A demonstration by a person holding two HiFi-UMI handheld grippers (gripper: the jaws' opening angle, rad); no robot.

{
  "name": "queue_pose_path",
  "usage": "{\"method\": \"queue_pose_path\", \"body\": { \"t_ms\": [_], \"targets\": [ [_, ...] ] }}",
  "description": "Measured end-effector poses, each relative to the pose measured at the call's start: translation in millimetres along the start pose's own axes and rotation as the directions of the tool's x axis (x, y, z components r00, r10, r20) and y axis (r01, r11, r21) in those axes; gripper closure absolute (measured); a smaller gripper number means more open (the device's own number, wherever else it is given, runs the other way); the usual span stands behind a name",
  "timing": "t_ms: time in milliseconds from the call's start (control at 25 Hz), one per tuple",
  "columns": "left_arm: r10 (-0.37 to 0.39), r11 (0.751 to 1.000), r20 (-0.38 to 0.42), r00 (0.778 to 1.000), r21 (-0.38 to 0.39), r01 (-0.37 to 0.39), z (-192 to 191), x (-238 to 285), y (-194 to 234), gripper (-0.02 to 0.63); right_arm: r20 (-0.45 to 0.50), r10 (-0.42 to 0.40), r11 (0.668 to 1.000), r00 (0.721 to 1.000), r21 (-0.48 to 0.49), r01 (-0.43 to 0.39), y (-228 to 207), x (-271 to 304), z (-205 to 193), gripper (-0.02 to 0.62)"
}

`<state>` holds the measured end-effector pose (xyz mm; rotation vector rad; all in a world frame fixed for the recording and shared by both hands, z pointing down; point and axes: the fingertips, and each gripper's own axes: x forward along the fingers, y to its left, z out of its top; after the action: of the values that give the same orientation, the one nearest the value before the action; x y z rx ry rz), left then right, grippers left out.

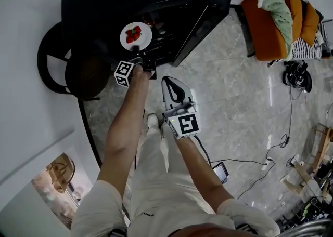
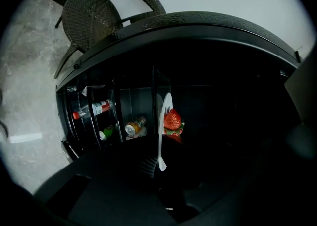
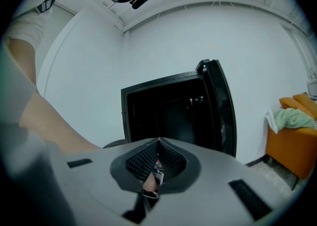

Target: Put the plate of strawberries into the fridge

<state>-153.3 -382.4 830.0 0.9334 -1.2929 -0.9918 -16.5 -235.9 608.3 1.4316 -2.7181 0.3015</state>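
Note:
A white plate (image 1: 136,37) carrying red strawberries (image 1: 133,34) hangs in front of the open black fridge (image 1: 104,2). My left gripper (image 1: 140,57) is shut on the plate's near rim. In the left gripper view the plate (image 2: 162,131) appears edge-on, with a strawberry (image 2: 172,119) on its right face, and the dark left gripper (image 2: 161,166) pinches its lower edge. My right gripper (image 1: 174,83) hangs lower, over the floor, shut and empty. In the right gripper view the right gripper (image 3: 157,154) points at the fridge's dark interior (image 3: 168,113).
The fridge door (image 1: 205,15) stands open to the right. Shelves inside hold bottles (image 2: 93,109) and a can (image 2: 134,127). A dark wicker chair (image 1: 78,72) stands left of the fridge. An orange armchair (image 1: 273,23) and cables (image 1: 294,75) lie at the right.

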Motion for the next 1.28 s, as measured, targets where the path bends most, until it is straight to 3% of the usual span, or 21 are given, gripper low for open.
{"method": "queue_pose_path", "body": {
  "t_ms": [320, 480, 640, 800, 1200, 1280],
  "targets": [
    [0.027, 0.999, 0.065, 0.998, -0.043, -0.024, 1, 2, 3, 0.595, -0.009, -0.001, 1.0, 1.0, 0.007, 0.001, 4, 6, -2, 0.583],
    [-0.009, 0.998, 0.07, 0.998, -0.055, 0.013, 1, 2, -1, 0.594, -0.011, 0.005, 1.0, 1.0, 0.01, -0.005, 7, 9, -4, 0.583],
    [-0.046, 0.997, 0.061, 0.997, -0.062, 0.05, 1, 1, -6, 0.548, -0.008, 0.0, 1.0, 1.0, 0.011, 0.0, 8, 9, -4, 0.583],
    [-0.033, 0.998, 0.066, 0.997, -0.058, 0.037, 5, -1, 5, 0.482, -0.01, -0.007, 1.0, 1.0, 0.015, 0.007, 9, 11, -4, 0.583],
    [-0.027, 0.999, 0.038, 0.999, -0.04, 0.028, 4, -32, 12, 0.471, 0.01, -0.029, 1.0, 1.0, -0.003, 0.029, 12, 9, 8, 0.583],
    [-0.037, 0.999, 0.023, 0.999, -0.024, 0.037, 2, -38, 7, 0.514, 0.017, -0.038, 0.999, 0.999, -0.001, 0.038, 11, 8, 11, 0.583]
  ]
}}
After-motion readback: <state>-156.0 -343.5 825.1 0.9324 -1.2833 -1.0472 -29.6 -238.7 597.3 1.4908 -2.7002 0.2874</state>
